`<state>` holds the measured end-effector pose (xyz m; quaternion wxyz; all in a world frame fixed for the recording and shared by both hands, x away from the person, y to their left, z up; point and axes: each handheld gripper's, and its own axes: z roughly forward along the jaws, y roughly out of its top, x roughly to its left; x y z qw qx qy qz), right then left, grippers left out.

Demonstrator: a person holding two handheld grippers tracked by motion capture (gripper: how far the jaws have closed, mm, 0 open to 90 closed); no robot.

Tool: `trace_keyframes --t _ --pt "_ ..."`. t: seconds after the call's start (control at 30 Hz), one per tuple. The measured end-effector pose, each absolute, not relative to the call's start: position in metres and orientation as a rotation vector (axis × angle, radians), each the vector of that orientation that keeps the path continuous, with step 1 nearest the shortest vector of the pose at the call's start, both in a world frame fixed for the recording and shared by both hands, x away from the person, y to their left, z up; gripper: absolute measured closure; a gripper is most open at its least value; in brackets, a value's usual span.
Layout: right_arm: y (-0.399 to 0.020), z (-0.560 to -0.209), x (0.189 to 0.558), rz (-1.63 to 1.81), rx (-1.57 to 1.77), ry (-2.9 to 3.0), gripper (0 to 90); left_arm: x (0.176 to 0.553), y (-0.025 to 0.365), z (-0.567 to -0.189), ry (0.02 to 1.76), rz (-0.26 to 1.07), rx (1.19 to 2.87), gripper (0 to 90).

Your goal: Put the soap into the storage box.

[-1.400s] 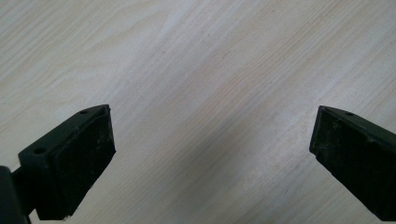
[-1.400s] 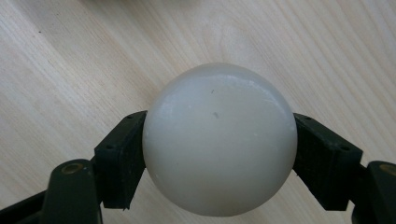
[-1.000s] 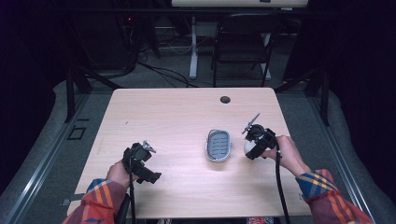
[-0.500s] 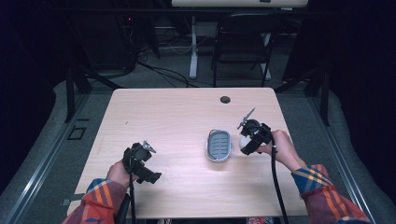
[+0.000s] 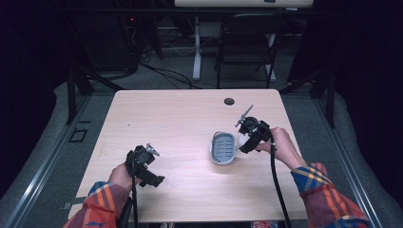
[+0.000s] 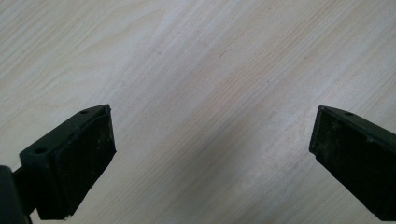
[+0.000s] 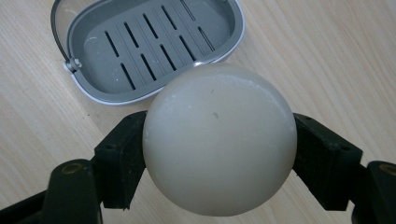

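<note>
A round pale soap bar (image 7: 219,144) is clamped between the black jaws of my right gripper (image 7: 219,163). In the high view that right gripper (image 5: 247,140) hovers just right of a grey slotted soap dish (image 5: 223,148), with the soap bar (image 5: 243,140) showing white at its tip. The soap dish (image 7: 140,46) has a white rim and lies empty just beyond the soap. My left gripper (image 5: 142,164) stays near the table's front left; in the left gripper view the left gripper (image 6: 210,154) stands wide open over bare wood.
The light wooden table (image 5: 171,118) has a small round cable hole (image 5: 229,101) at its back edge. A chair (image 5: 244,42) and desk legs stand on the dark floor behind. Cables trail from both grippers toward the front edge.
My right gripper has moved slightly forward and left with the soap bar, closer to the soap dish. The left gripper has stayed still.
</note>
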<state>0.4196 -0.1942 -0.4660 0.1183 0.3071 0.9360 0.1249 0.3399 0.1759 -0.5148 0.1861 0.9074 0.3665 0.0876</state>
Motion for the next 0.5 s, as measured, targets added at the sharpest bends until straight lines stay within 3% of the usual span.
trace_keyframes --t 0.5 --pt "-0.174 -0.459 0.431 0.377 0.853 2.76 24.5 0.34 0.176 -0.515 1.033 0.247 2.553 0.2"
